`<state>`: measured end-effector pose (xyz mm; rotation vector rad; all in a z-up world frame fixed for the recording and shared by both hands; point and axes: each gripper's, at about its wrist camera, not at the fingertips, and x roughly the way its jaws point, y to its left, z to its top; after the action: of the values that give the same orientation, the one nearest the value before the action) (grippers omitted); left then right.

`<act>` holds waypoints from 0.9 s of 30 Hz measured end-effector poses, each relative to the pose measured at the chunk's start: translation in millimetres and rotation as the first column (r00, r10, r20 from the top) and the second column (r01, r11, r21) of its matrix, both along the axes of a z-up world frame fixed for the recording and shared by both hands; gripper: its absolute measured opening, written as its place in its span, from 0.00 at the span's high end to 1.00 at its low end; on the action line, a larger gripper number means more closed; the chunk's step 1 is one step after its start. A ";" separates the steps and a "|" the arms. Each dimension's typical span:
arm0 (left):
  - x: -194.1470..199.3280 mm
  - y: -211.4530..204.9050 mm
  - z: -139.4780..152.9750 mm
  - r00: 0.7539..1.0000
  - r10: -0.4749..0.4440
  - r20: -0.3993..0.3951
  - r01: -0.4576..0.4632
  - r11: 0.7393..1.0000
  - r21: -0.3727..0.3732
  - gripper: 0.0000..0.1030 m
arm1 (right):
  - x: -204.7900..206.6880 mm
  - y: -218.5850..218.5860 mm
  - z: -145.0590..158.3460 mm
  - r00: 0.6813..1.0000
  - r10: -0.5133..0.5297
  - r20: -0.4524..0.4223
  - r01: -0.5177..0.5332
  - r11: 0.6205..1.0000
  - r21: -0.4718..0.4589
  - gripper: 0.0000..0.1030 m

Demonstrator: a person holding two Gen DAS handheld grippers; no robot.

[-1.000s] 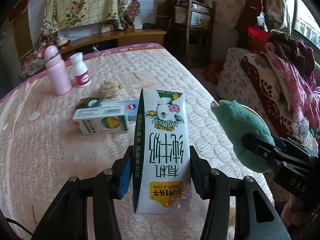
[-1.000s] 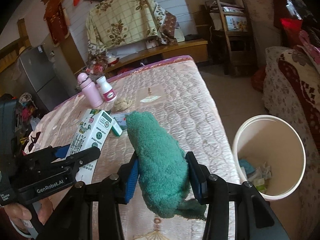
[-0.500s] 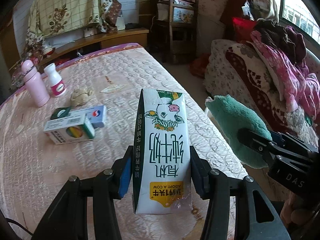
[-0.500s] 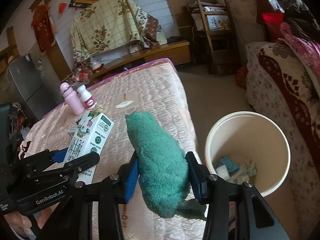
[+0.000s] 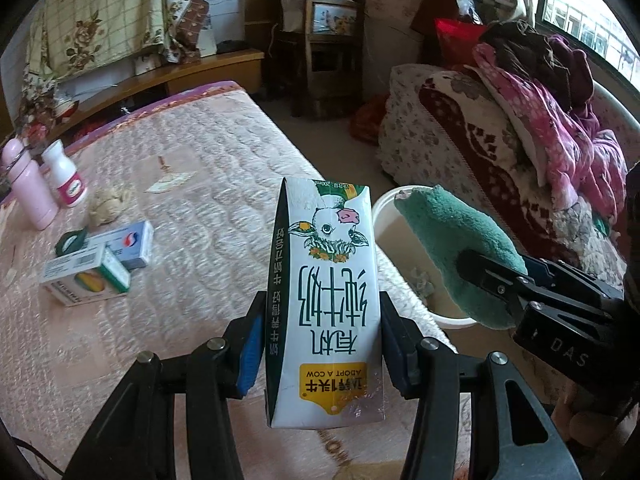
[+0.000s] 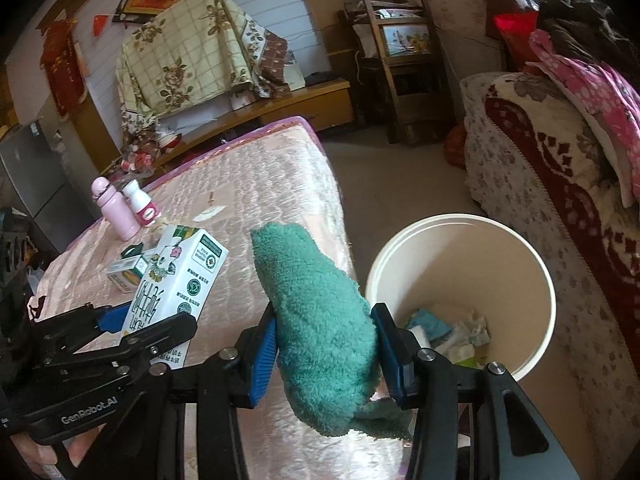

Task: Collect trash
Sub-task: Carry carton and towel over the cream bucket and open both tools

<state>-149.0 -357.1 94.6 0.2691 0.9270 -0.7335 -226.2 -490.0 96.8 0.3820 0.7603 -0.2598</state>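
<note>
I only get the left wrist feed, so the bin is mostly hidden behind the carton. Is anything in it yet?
Observer: Yes. The bin already holds crumpled paper and a blue scrap.
Operator: Where does the bin stand?
Observer: On the floor, right beside the bed's edge.
Operator: Is the green towel gripped?
Observer: Yes, the right gripper pinches the green towel between both blue pads.

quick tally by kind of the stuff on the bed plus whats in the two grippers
Bottles: 2, the pink bottle and the white bottle
Small boxes: 2, the green-edged box and the blue-and-white box
Tape rolls: 1, the green tape roll
Crumpled wads: 1, the beige wad
Milk cartons: 1, the milk carton
Cloths: 1, the green cloth
Total: 8
</note>
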 end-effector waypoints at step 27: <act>12.3 -118.3 -28.7 0.990 -0.099 -0.097 0.099 0.995 0.004 0.48 | -6.3 -118.6 -36.0 0.964 -0.259 -0.061 0.260 0.966 0.011 0.53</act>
<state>-136.7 -475.5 65.9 0.2912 1.0142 -0.8398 -232.5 -608.6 60.9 0.4948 0.7707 -0.5120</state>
